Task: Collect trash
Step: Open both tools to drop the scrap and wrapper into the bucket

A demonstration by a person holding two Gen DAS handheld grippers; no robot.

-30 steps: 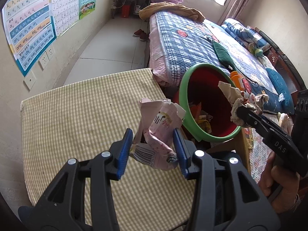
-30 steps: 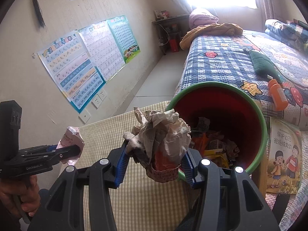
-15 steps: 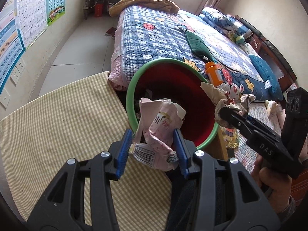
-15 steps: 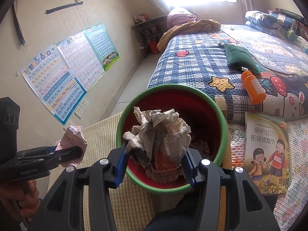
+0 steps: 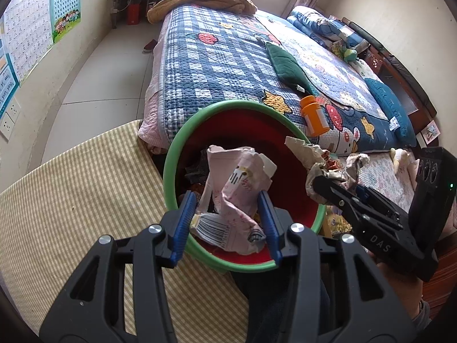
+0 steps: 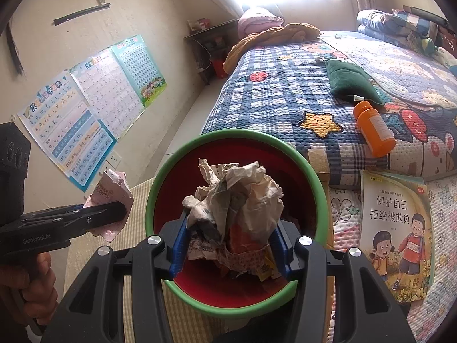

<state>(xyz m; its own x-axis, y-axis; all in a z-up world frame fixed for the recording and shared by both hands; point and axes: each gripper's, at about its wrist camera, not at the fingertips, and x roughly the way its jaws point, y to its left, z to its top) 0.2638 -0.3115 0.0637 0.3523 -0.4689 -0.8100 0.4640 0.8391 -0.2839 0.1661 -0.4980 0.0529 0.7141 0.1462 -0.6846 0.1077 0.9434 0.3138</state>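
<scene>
Left gripper (image 5: 227, 214) is clamped on a crumpled pink wrapper (image 5: 234, 191) with a barcode showing, held over the red bin (image 5: 200, 131) and its green rim. Right gripper (image 6: 230, 243) squeezes a wad of crumpled paper (image 6: 237, 194) above the same bin; "DAS" reads on its side from the left view, "CenRobot.AI" on the left one from the right. Only the right view shows the picture book (image 6: 397, 228). Checked tablecloth (image 5: 71, 194) beside the bin, orange bottle (image 6: 374, 131) on the bed (image 5: 228, 65) beyond.
</scene>
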